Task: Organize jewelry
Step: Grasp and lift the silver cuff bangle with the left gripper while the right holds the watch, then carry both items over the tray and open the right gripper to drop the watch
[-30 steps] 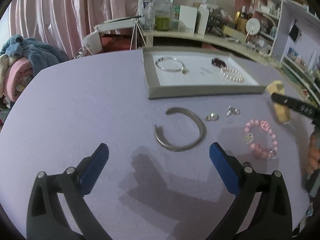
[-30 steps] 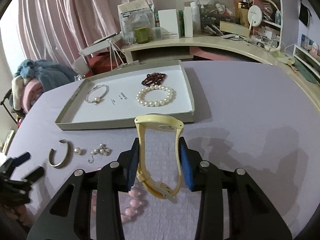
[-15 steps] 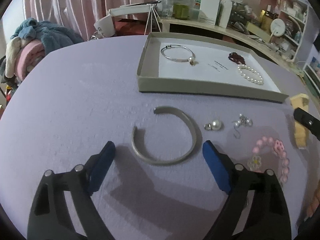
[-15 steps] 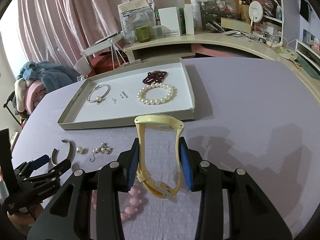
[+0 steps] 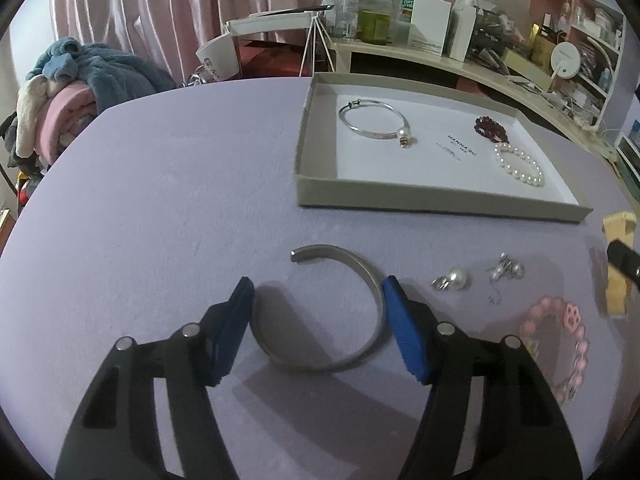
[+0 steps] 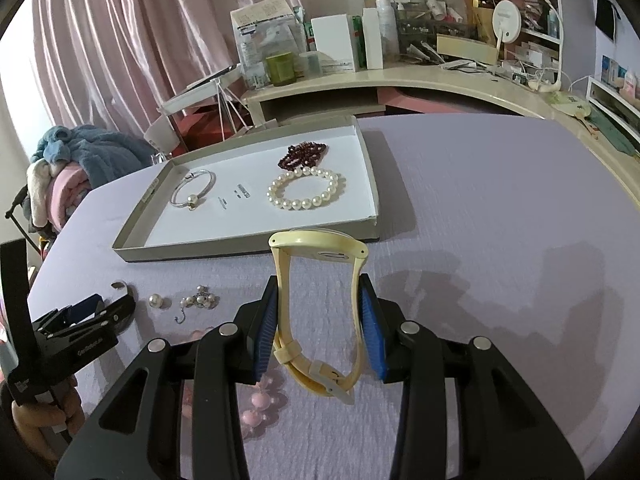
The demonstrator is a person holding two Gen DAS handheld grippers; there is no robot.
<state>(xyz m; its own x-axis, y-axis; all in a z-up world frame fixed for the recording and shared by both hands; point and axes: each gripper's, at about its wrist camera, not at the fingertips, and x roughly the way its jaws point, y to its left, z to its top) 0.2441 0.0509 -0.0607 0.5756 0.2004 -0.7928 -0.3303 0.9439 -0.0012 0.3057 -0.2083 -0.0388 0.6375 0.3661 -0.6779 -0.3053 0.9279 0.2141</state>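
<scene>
A silver cuff bangle (image 5: 360, 266) lies flat on the purple table. My left gripper (image 5: 317, 300) straddles it, its jaws closing, and both blue pads touch the cuff's outer sides. In the right wrist view my right gripper (image 6: 318, 284) is shut on the strap of a pale yellow watch (image 6: 318, 240), held upright just in front of the grey tray (image 6: 240, 248). In the tray lie a thin silver bangle (image 5: 376, 120), a dark red bead bracelet (image 5: 490, 128) and a pearl bracelet (image 5: 520, 168).
On the table to the right of the cuff lie a pearl earring (image 5: 456, 279), a cluster earring (image 5: 506, 270) and a pink bead bracelet (image 5: 572, 344). A cluttered desk (image 6: 400, 80) runs behind the table, and folded blankets (image 5: 80, 92) are piled at the far left.
My left gripper has moved forward over the silver cuff and its jaws have narrowed from wide apart to touching the cuff's sides. The right gripper and the watch have stayed put.
</scene>
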